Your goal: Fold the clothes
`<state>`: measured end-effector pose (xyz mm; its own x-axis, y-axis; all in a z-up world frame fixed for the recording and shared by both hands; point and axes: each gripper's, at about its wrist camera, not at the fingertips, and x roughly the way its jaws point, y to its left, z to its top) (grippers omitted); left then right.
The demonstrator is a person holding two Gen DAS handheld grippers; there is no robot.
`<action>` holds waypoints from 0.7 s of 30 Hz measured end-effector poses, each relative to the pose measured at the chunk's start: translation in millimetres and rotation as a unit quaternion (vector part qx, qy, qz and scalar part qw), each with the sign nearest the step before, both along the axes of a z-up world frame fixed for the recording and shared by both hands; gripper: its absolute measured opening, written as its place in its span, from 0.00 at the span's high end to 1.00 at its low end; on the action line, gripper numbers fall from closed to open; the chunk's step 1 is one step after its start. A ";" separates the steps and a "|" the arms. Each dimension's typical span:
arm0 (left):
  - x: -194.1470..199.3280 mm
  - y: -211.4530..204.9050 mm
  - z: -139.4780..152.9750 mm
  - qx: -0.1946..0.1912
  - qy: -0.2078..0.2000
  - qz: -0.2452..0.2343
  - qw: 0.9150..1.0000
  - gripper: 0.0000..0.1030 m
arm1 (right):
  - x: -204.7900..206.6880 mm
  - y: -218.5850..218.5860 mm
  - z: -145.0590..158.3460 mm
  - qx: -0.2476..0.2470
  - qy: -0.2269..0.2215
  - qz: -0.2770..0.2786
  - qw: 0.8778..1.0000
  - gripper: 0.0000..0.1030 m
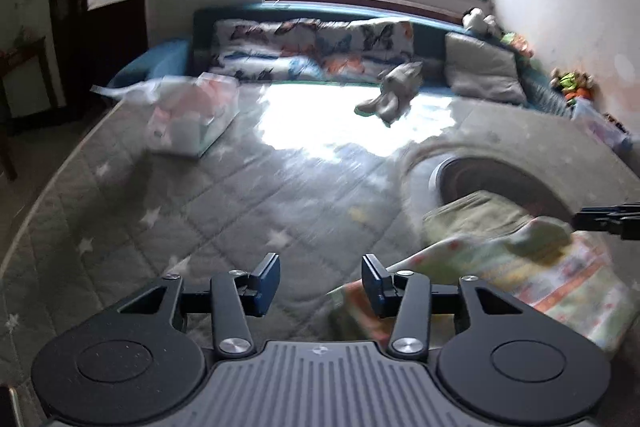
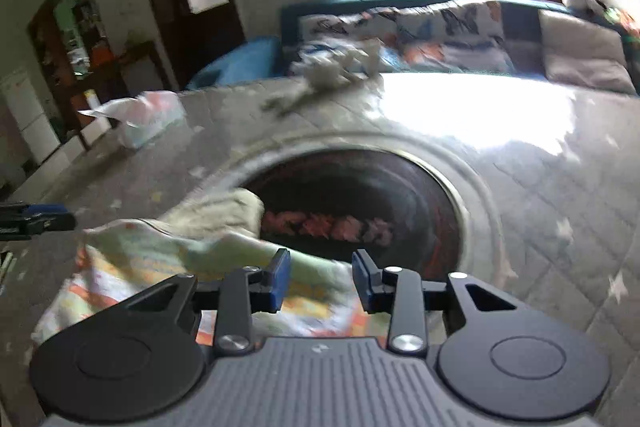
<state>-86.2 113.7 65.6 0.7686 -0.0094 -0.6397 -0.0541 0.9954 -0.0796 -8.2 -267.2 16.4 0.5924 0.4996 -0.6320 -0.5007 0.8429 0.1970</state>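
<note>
A pale green and orange patterned garment [image 1: 496, 267] lies bunched on the grey star-quilted bed [image 1: 200, 227], partly draped over the rim of a round basket [image 1: 520, 179]. My left gripper [image 1: 320, 285] is open and empty, just left of the garment's near edge. My right gripper [image 2: 321, 281] is open and empty, directly above the same garment [image 2: 168, 259], with the basket's dark inside [image 2: 352, 203] beyond it. A reddish patterned cloth [image 2: 332, 227] lies in the basket. The right gripper's tips show at the right edge of the left wrist view [image 1: 612, 221].
A stack of folded clothes [image 1: 192, 115] sits at the far left of the bed. A grey plush toy [image 1: 394, 93] lies near the patterned pillows [image 1: 312, 47] and a grey cushion [image 1: 484, 67] at the headboard. The bed's left edge drops to the floor.
</note>
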 end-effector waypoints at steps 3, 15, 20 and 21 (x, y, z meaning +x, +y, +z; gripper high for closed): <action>1.6 -20.2 6.4 -0.013 -0.012 -0.035 0.999 0.65 | 0.4 15.0 3.9 0.009 0.001 0.024 1.000 0.71; 56.8 -66.8 -26.5 -0.084 0.040 -0.111 0.989 0.71 | 24.3 55.2 -24.3 -0.009 0.040 0.034 0.999 0.80; 65.5 -57.9 -30.1 -0.116 0.049 -0.104 0.987 0.72 | 22.9 58.1 -23.1 -0.025 0.030 0.044 0.998 0.80; 64.5 -55.5 -28.2 -0.121 0.047 -0.102 0.986 0.72 | 20.9 58.4 -21.1 -0.027 0.026 0.047 0.998 0.80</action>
